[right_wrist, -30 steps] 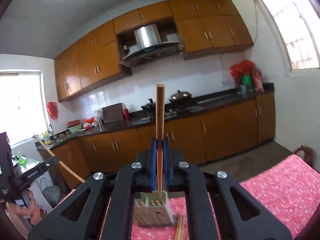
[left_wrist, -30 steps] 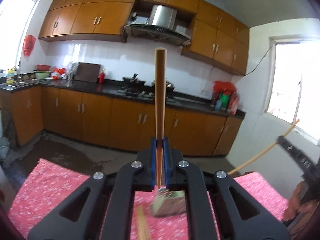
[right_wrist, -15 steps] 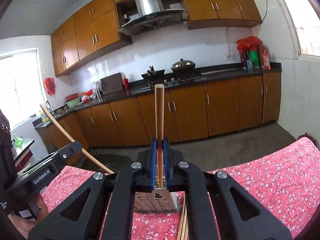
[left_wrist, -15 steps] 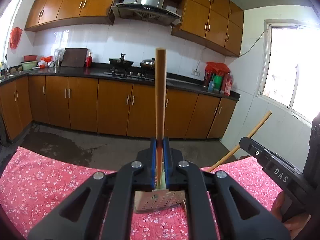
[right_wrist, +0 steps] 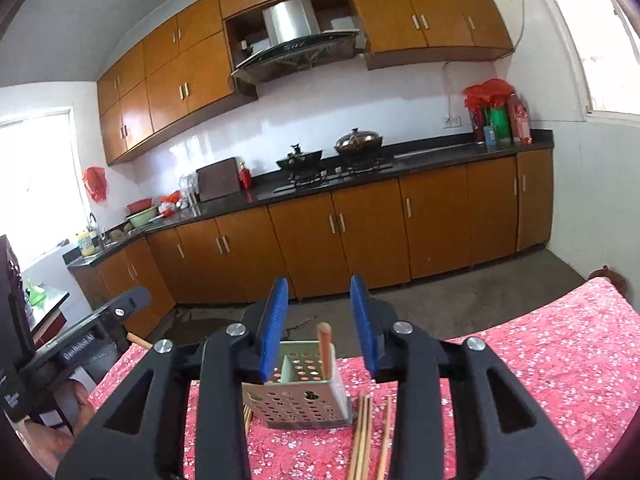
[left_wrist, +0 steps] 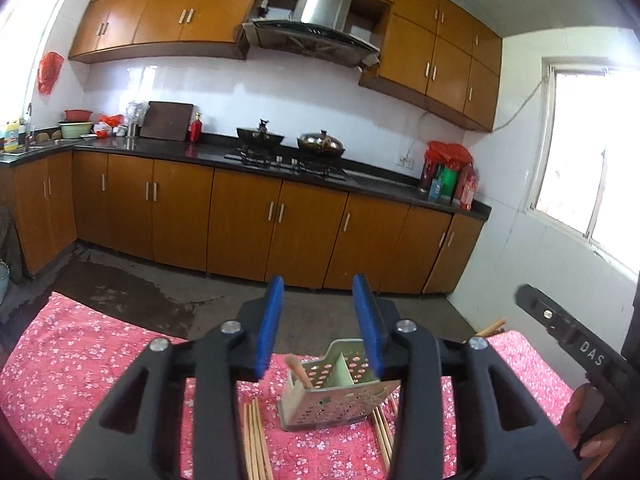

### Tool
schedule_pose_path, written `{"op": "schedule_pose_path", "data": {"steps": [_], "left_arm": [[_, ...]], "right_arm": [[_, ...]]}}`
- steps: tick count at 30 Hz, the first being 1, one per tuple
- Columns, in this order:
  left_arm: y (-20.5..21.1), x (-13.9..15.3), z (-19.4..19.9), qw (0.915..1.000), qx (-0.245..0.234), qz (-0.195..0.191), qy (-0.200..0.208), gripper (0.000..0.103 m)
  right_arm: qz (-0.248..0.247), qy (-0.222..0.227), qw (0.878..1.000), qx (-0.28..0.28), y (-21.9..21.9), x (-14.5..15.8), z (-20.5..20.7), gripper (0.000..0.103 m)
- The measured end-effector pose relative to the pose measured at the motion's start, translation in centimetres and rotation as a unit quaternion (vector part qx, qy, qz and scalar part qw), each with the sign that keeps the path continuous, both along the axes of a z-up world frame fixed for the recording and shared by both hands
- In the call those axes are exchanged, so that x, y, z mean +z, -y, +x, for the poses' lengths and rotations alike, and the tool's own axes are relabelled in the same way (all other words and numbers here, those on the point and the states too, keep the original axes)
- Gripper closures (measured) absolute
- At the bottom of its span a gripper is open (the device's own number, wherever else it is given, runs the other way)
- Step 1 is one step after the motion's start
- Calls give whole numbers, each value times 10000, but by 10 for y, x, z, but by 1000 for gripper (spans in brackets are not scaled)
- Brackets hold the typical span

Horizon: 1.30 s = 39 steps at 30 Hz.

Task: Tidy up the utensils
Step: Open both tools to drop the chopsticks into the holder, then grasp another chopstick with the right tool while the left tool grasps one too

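Note:
A perforated metal utensil holder point(left_wrist: 334, 394) with two compartments stands on the red floral tablecloth point(left_wrist: 80, 360). My left gripper point(left_wrist: 319, 326) is open and empty just above and before it; a wooden chopstick point(left_wrist: 298, 370) stands in its left compartment. In the right wrist view my right gripper point(right_wrist: 319, 326) is also open and empty over the holder point(right_wrist: 298, 400), and a chopstick point(right_wrist: 324, 350) stands in the right compartment. Loose chopsticks lie on the cloth on both sides of the holder point(left_wrist: 254, 440) point(right_wrist: 362, 436).
The other gripper shows at the right edge of the left wrist view point(left_wrist: 576, 352) and at the left edge of the right wrist view point(right_wrist: 80, 344). Beyond the table's far edge are bare floor, brown cabinets point(left_wrist: 240, 220) and a stove counter.
Both grippers held a chopstick upright and tilted down over the holder. Now both have opened and the chopsticks stand in the holder's compartments.

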<state>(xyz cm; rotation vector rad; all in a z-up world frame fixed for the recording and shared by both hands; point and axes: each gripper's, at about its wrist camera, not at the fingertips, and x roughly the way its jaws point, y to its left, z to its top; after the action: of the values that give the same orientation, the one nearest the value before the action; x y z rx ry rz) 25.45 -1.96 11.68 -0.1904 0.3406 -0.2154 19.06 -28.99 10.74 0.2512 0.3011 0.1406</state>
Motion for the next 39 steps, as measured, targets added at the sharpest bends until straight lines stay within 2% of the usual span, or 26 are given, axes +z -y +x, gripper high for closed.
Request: {"op": "schedule_pose_path", "data": {"steps": [4, 7, 10, 13, 15, 17, 19, 23, 26, 29, 32, 39], "left_arm": [[-19, 6, -21, 9996, 227, 160, 14, 62], [-41, -5, -40, 9987, 434, 199, -148, 59], [-67, -34, -58, 9958, 732, 256, -493, 58], [-84, -74, -63, 9902, 895, 368, -1010, 58], [-90, -100, -64, 9852, 972, 435, -1344, 59], [-96, -128, -63, 9787, 978, 385, -1764, 61], [-97, -147, -63, 9751, 923, 359, -1986, 61], [-83, -167, -66, 9722, 704, 496, -2179, 61], [-68, -177, -63, 9702, 474, 578, -2306, 64], [-55, -188, -62, 9667, 196, 576, -2485, 74], [-42, -197, -63, 9632, 18, 629, -2612, 81], [-26, -214, -61, 9572, -165, 827, -2769, 88]], "right_arm": [[-229, -245, 9992, -228, 15, -12, -19, 59], [-380, -805, 9954, -348, 25, -47, -23, 58], [-325, -1549, 9872, -220, 30, -98, -20, 58], [-138, -2318, 9726, 75, 24, -154, -15, 71], [-158, -2586, 9656, 208, 15, -178, -15, 78], [-239, -2798, 9594, 278, 2, -197, -12, 78], [-247, -2898, 9562, 342, -4, -210, -12, 78], [-550, -2960, 9531, 304, -20, -220, -7, 78], [-704, -2927, 9536, 115, -21, -226, -7, 95], [-610, -2941, 9537, -152, -4, -226, -7, 95], [-509, -2943, 9541, -220, 5, -226, -7, 95], [-585, -2898, 9550, -216, 3, -226, -8, 95]]}}
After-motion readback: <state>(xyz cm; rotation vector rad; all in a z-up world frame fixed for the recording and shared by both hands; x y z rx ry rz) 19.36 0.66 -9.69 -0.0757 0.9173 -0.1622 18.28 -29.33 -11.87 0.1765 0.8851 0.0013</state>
